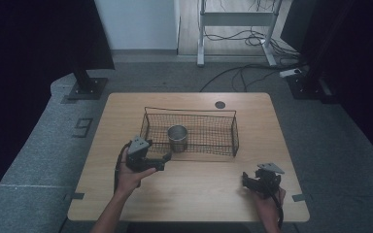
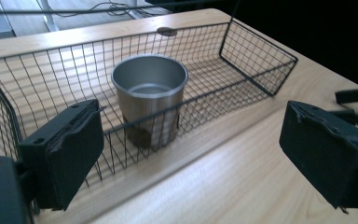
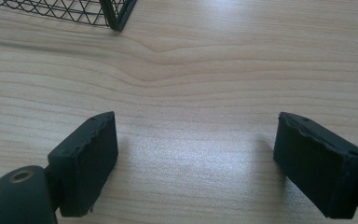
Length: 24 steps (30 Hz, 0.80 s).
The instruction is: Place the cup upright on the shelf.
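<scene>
Risk sits mostly with the basket [image 1: 233, 127] wall: the cup [image 1: 177, 138] stands upright inside it, left of centre and close to the near wire side, and the left gripper [image 1: 166, 161] hovers outside that side at about 7 o'clock from the cup, jaws apart with nothing between them. In the left gripper view the cup [image 2: 149, 98] is seen through the mesh, so a straight push forward would likely jam a jaw into the wire and shove the light basket [image 2: 260, 56] across the table [image 1: 199, 194]. Coming over the rim too low could clip the top wire; closing off-centre on the smooth metal could tip the cup or let it slip. The right gripper [image 1: 248, 179] rests at 4 o'clock from the basket, jaws wide and empty over bare wood [image 3: 191, 70], too far to steady anything.
</scene>
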Motion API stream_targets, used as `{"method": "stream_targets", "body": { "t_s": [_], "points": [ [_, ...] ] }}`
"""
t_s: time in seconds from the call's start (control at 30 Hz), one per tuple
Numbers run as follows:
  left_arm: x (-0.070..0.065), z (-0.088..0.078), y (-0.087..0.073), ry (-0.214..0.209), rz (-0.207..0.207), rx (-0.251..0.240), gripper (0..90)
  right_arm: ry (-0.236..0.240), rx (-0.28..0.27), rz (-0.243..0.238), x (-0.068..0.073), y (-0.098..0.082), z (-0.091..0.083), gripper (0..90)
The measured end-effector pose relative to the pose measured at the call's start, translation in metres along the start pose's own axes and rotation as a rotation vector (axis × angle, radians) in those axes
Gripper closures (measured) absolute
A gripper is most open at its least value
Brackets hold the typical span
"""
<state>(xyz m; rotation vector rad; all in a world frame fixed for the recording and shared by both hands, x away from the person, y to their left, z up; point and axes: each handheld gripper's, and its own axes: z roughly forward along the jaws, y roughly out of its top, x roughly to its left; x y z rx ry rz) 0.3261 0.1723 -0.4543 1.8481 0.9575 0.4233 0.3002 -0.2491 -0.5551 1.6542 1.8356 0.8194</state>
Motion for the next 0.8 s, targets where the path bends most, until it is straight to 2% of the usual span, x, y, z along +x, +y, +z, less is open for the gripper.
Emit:
{"method": "stream_targets", "body": {
  "t_s": [0.2,0.3,0.47,0.6,0.8],
  "points": [
    [-0.001,-0.016,-0.019,-0.005,-0.016,-0.002,6.9,0.0,0.0,0.0,0.0,0.0,0.0,13.5],
    [0.0,-0.018,-0.03,-0.01,-0.041,0.012,7.0,0.0,0.0,0.0,0.0,0.0,0.0,13.5],
    [0.003,-0.019,-0.046,-0.015,-0.053,0.034,7.0,-0.001,-0.001,0.0,0.0,0.0,0.0,13.4],
    [0.004,-0.017,-0.049,-0.018,-0.047,0.051,7.2,-0.002,0.0,0.001,0.0,0.0,0.0,13.2],
    [0.004,-0.017,-0.049,-0.02,-0.046,0.042,8.0,-0.004,0.0,0.003,0.0,0.0,0.0,13.1]
  ]
}}
